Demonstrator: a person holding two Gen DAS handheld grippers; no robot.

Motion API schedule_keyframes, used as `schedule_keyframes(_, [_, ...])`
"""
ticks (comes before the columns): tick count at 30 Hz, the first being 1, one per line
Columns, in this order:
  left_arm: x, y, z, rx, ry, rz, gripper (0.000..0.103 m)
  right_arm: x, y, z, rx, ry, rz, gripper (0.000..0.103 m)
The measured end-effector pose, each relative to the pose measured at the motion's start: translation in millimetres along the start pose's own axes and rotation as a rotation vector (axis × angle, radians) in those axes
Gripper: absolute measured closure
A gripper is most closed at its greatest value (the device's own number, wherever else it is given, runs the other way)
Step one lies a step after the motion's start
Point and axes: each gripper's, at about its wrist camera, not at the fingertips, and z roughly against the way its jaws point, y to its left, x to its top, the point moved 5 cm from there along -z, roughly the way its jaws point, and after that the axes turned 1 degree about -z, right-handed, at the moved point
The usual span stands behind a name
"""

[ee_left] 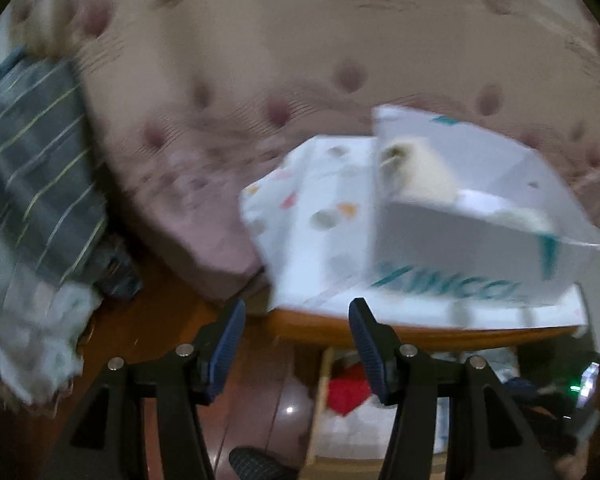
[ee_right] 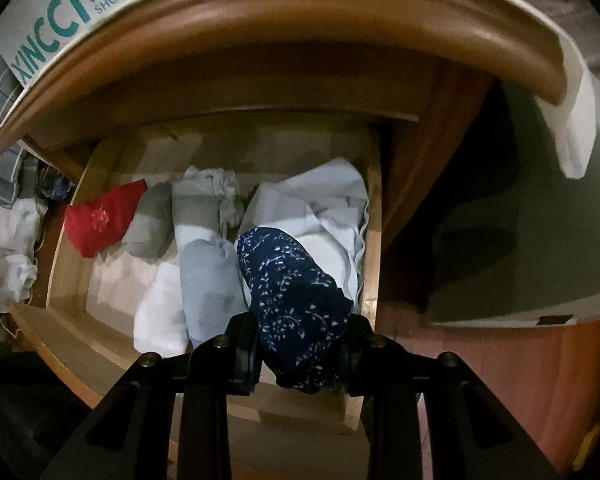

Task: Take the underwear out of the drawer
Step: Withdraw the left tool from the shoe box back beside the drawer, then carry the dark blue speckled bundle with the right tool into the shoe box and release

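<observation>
The wooden drawer stands pulled out, packed with rolled and folded garments: a red piece, grey rolls, a pale blue roll and white cloth. My right gripper is shut on a navy underwear roll with small white flowers, which sits at the drawer's front right between the pads. My left gripper is open and holds nothing; it hovers in front of the nightstand's top edge. The drawer shows below it with the red piece.
A white shoe box with teal lettering and a white dotted cloth sit on the nightstand. Behind lies a bed with a pinkish dotted sheet. Dark striped fabric hangs at left. The floor is reddish wood.
</observation>
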Motion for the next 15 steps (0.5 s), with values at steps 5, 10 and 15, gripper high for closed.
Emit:
schedule_keyframes(5, [-45,39,-41,0.153,0.045,0.128,0.048,0,-2,1,0.001,-0.006,-0.005,0.076])
schedule_keyframes(10, [-74,42,-82,0.159,0.126,0.245,0.048,2,-3,7,0.007,-0.040,-0.009,0.076])
schedule_keyframes(15, [-94,41,-109,0.197,0.186,0.240,0.048,5,-5,22,-0.004,-0.114,0.018,0.076])
